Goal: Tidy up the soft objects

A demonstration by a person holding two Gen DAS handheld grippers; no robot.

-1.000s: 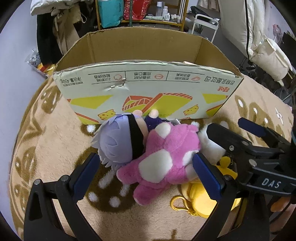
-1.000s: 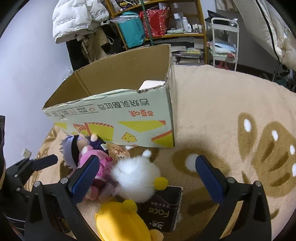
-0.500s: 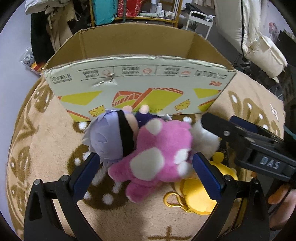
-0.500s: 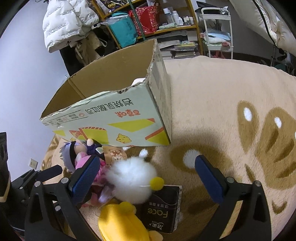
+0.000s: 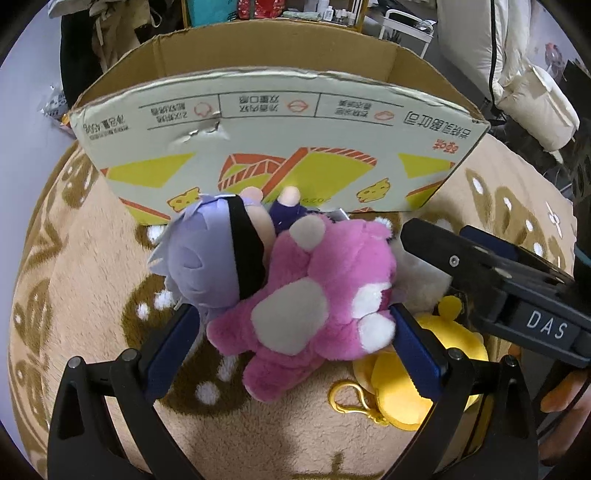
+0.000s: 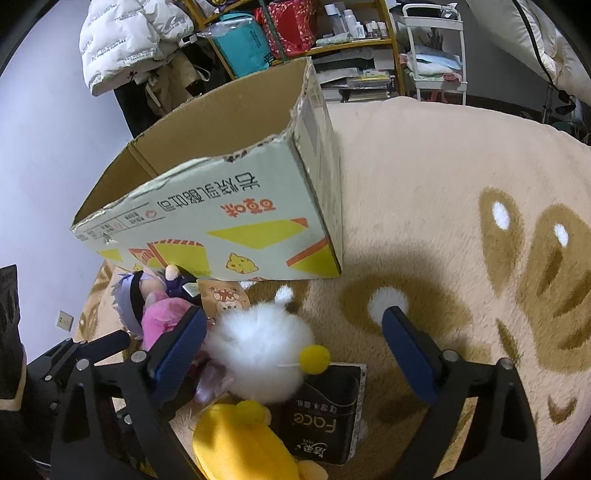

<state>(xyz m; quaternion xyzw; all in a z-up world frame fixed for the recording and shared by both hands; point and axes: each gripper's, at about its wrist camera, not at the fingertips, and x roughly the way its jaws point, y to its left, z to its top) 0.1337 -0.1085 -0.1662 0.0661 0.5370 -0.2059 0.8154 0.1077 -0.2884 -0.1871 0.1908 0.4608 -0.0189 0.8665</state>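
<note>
You are working on the floor of a lived-in home, likely a bedroom or living room. A plush beige rug (image 6: 424, 177) with brown patterns covers the floor. Behind the cardboard box (image 5: 280, 122) stand a yellow-framed shelf (image 6: 332, 33) crowded with bottles and bags, a white trolley (image 6: 436, 55), a hanging white puffer jacket (image 6: 129, 33) and pale bedding (image 5: 517, 66).

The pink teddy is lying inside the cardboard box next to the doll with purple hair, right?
Not quite. The pink teddy lies on the rug in front of the cardboard box, not inside it. It is next to the doll with purple hair, as the left wrist view shows.
</note>
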